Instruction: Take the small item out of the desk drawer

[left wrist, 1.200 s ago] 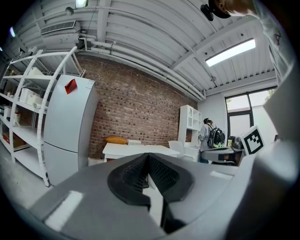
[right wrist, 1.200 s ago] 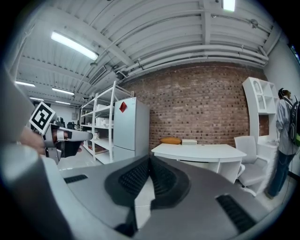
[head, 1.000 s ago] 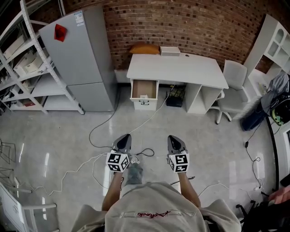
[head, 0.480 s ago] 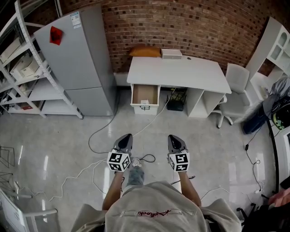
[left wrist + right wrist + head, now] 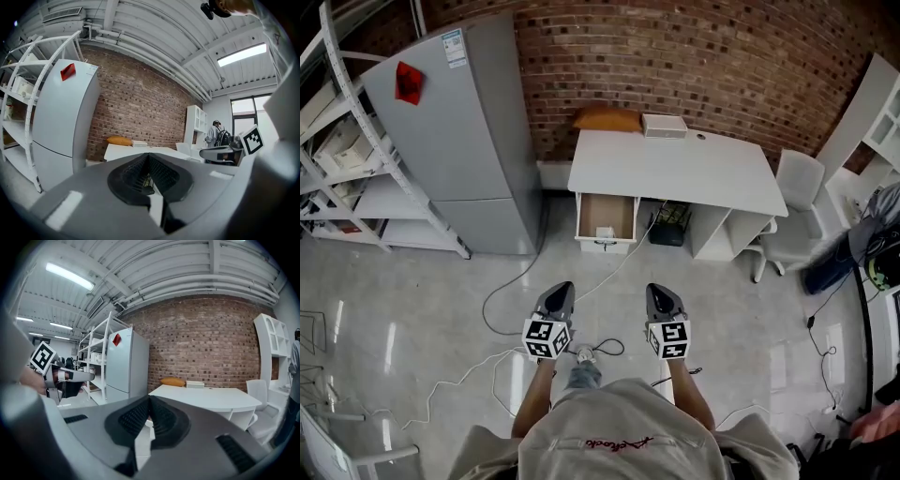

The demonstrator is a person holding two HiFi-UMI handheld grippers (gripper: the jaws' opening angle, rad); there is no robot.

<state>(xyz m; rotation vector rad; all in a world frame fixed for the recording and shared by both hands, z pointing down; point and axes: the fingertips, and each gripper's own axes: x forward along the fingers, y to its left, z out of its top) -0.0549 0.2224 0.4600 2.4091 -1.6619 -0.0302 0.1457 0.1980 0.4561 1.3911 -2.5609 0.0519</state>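
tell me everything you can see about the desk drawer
The drawer stands pulled open at the left end of the white desk, just under the top. It is a rectangular box with a brown, wood-like inside and a white front panel that carries a small dark handle. It sits level and sticks out toward the person. A small white item lies inside, close to the front panel; what it is cannot be made out from here. Nothing else touches the drawer.

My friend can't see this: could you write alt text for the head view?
A person holds the left tongs and right tongs, both shut, toward a white desk whose open drawer shows a small item.
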